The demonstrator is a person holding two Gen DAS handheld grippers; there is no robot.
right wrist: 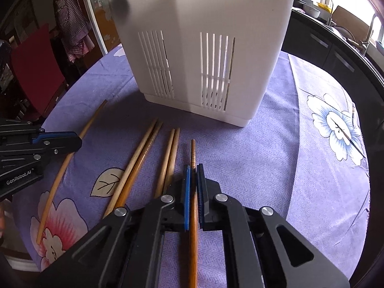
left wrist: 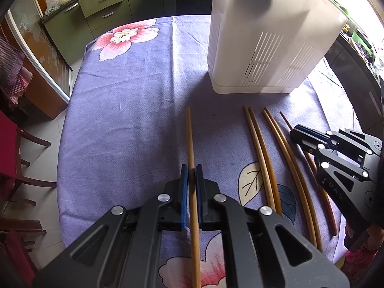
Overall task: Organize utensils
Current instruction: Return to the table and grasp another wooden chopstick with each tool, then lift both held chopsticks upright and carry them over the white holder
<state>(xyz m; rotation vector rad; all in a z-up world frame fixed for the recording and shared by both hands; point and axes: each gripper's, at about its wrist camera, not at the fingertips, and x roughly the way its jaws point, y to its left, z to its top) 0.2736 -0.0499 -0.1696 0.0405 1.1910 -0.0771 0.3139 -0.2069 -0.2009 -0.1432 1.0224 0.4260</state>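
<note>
Several wooden chopsticks lie on a purple flowered tablecloth [left wrist: 124, 124] in front of a white slotted utensil holder [left wrist: 259, 48]. My left gripper [left wrist: 191, 169] straddles the leftmost light chopstick [left wrist: 190, 139], its blue pads close beside it with a small gap showing. My right gripper [right wrist: 194, 168] is closed around the rightmost dark chopstick [right wrist: 193, 151], which lies on the cloth. Two pairs of chopsticks [left wrist: 261, 148] [left wrist: 290, 158] lie between them. The holder [right wrist: 204, 55] stands just beyond the tips. Each gripper shows in the other's view: right [left wrist: 297, 132], left [right wrist: 76, 140].
The round table's edge curves on the left [left wrist: 64, 144] and right [right wrist: 367, 168]. Red chairs [left wrist: 9, 148] stand at the left. Green kitchen cabinets [left wrist: 96, 12] are beyond the table, a dark counter with a sink [right wrist: 336, 24] at the right.
</note>
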